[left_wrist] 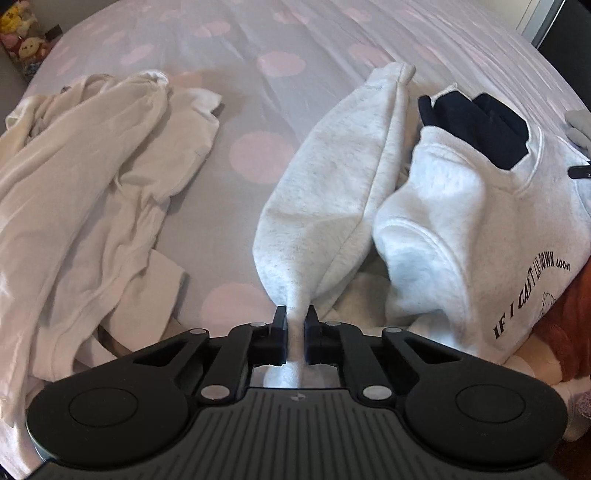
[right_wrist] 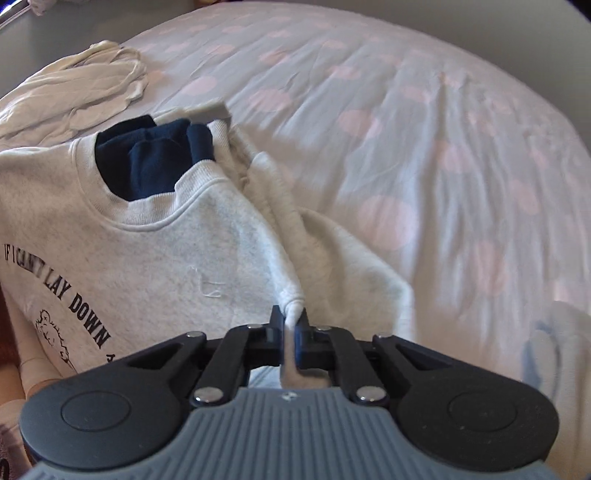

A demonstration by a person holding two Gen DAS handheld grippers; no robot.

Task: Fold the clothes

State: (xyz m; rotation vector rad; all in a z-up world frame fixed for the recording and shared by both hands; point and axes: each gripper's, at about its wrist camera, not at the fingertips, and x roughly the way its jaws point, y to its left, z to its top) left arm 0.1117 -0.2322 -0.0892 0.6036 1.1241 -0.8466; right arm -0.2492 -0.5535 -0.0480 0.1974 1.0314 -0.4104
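The bed point(left_wrist: 266, 110) fills most of both views, covered in a pale sheet with big pink dots. On it, in front of me, lies the grey sweatshirt point(right_wrist: 155, 258), chest side up, with black arched lettering and a small drawing below it. A navy garment point(right_wrist: 155, 155) shows through its neck opening. In the left wrist view one sleeve point(left_wrist: 332, 177) of the sweatshirt stretches away from me toward the middle of the bed, its cuff at the far end, lying just beside the sweatshirt's body point(left_wrist: 461, 229). To the left of the sleeve, well apart from it, sits a crumpled heap of cream clothes point(left_wrist: 92, 192); the same heap appears at the far left of the right wrist view point(right_wrist: 81, 92).

My left hand-held gripper point(left_wrist: 295, 317) is clamped on a pinch of the grey fabric at the near end of that sleeve, the cloth bunched between the two black fingers. My right hand-held gripper point(right_wrist: 290, 317) is likewise closed on a fold of the sweatshirt at the shoulder on the other side, with the fabric pulled into a ridge running from the jaws up toward the collar.

Some plush toys point(left_wrist: 20, 33) sit beyond the bed's far left corner.
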